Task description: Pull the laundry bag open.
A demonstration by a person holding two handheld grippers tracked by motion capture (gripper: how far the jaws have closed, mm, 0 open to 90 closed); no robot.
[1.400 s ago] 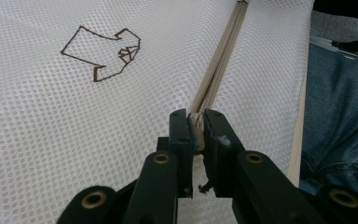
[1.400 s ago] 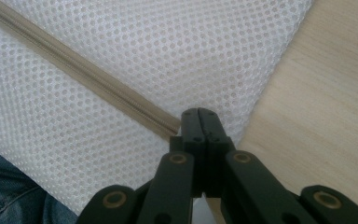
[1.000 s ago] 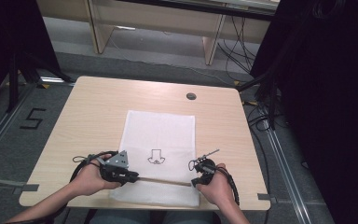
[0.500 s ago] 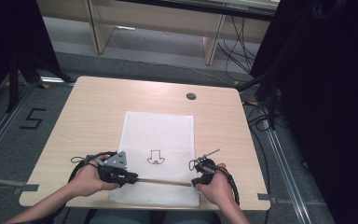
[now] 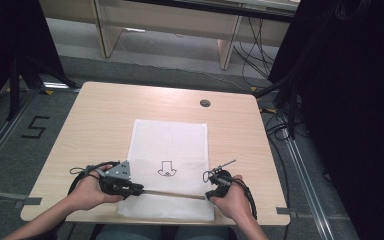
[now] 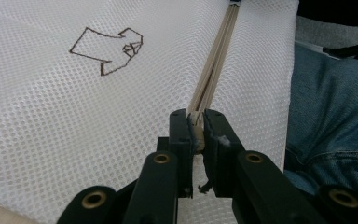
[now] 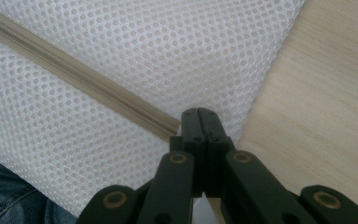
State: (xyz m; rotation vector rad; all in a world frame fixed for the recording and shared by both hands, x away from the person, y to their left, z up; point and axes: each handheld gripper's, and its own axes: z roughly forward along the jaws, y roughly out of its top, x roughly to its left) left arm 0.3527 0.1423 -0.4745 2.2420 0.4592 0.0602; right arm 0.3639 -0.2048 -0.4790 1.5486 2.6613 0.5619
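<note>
A white mesh bag [image 5: 169,167] lies flat on the tabletop [image 5: 105,115], its beige zipper [image 5: 172,193] running across near the person's edge. Both forearms come in low and level toward it. The left gripper [image 6: 196,122] pinches the zipper's left end; the right gripper [image 7: 204,122], jaws pressed together, clamps its right end.

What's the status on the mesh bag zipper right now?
Left gripper shut on zipper. Right gripper shut at its far end. Mesh bag flat. Nothing in the way.
</note>
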